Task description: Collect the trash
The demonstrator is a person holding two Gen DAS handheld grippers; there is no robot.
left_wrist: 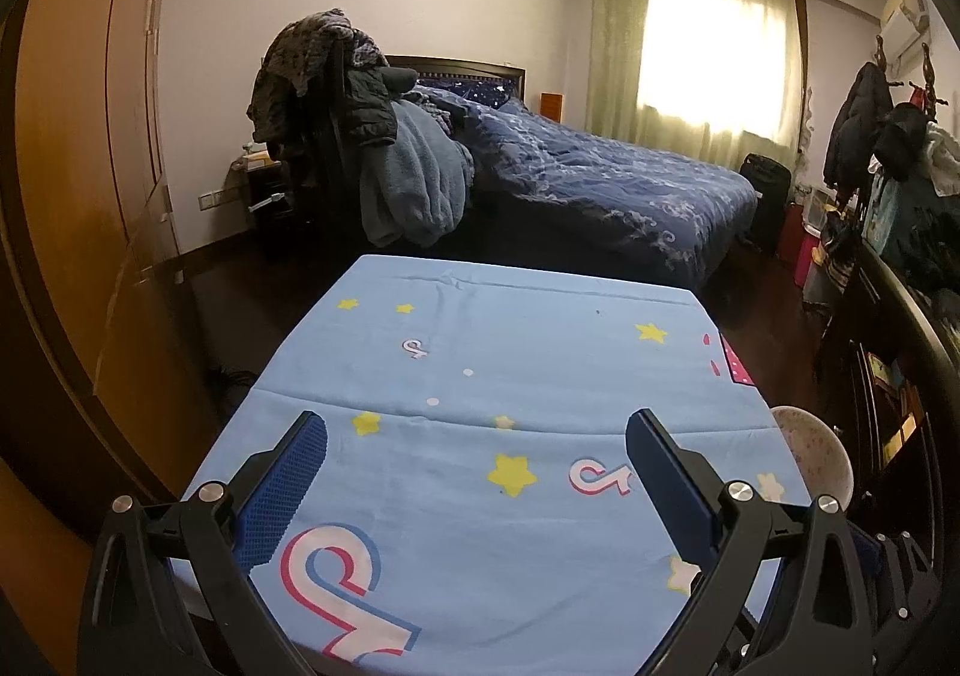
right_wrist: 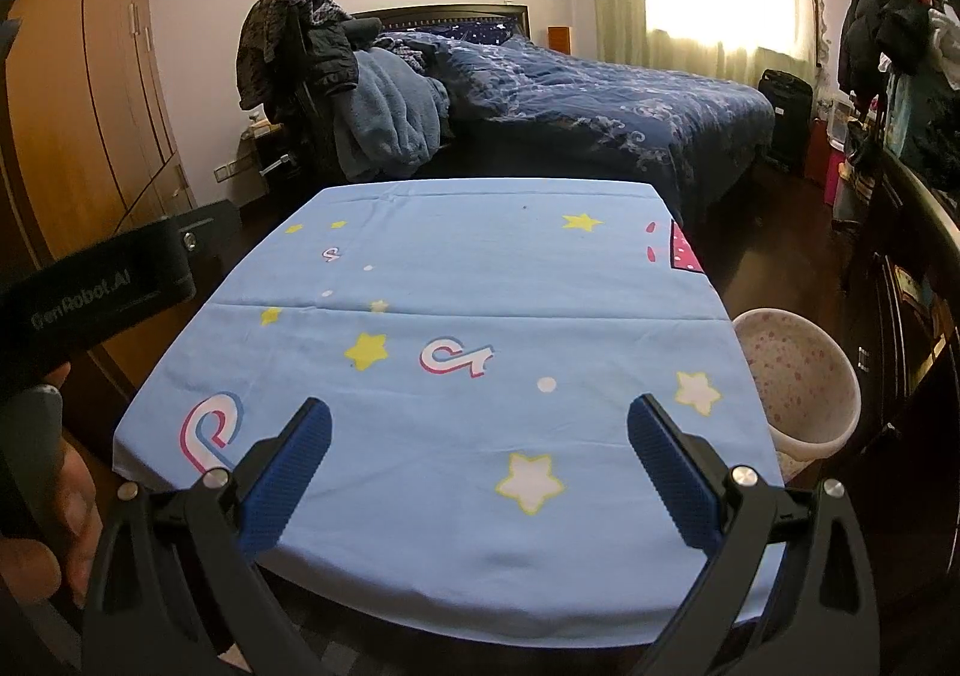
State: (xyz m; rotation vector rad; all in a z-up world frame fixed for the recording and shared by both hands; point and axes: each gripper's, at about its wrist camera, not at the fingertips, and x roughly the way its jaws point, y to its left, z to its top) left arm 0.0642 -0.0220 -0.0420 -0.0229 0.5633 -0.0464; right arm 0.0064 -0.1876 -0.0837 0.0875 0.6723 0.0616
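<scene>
Hovering over the star-printed blue tablecloth [right_wrist: 456, 424], the left gripper [left_wrist: 477, 430] and right gripper [right_wrist: 480, 418] gape empty; speckled wastebasket [right_wrist: 798, 376] stands beside the table.

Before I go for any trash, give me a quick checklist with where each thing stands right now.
1. Left claw open and empty: ok.
2. Right claw open and empty: ok.
3. Trash located on the blue tablecloth: not ok, only printed stars and logos show.
4. Bin within view: ok, the speckled white basket sits at the table's right edge.
5. Basket contents: cannot tell, though the visible inside looks bare.
6. Trash on the floor: cannot tell, too dark.
</scene>
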